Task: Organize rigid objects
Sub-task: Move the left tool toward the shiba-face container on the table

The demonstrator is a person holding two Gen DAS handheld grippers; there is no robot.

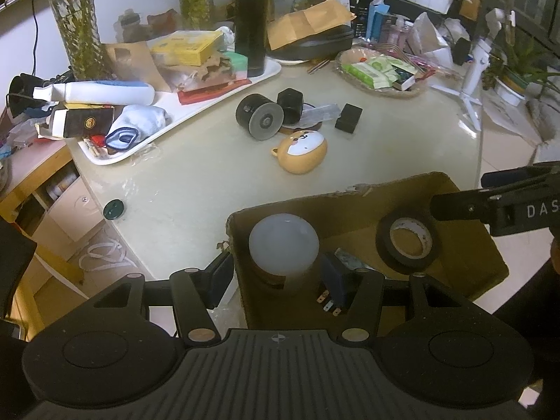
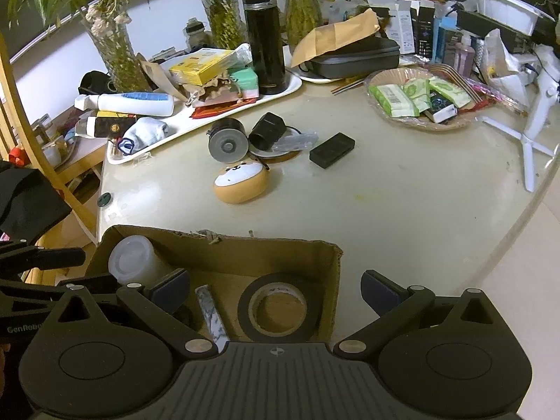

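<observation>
An open cardboard box (image 1: 465,269) stands at the table's near edge. Inside lie a white bulb-like piece (image 1: 283,241), a black tape roll (image 1: 407,241) and a small plug (image 1: 330,301). My left gripper (image 1: 276,276) straddles the box's left wall, one finger outside and one inside, and pinches the wall and the white piece together. My right gripper (image 2: 274,288) hangs open over the tape roll (image 2: 278,311). Its left finger is inside the box (image 2: 224,252) and its right finger is beyond the right wall. From the left wrist view it (image 1: 458,192) comes in from the right.
On the table beyond lie an orange dog-faced case (image 1: 301,152), a black cylinder with a grey end (image 1: 259,115), a black hexagonal piece (image 1: 290,105) and a small black block (image 1: 348,118). A cluttered white tray (image 1: 175,119), a wicker basket (image 1: 350,77), a black flask (image 1: 250,21) and a white tripod (image 1: 469,94) ring them.
</observation>
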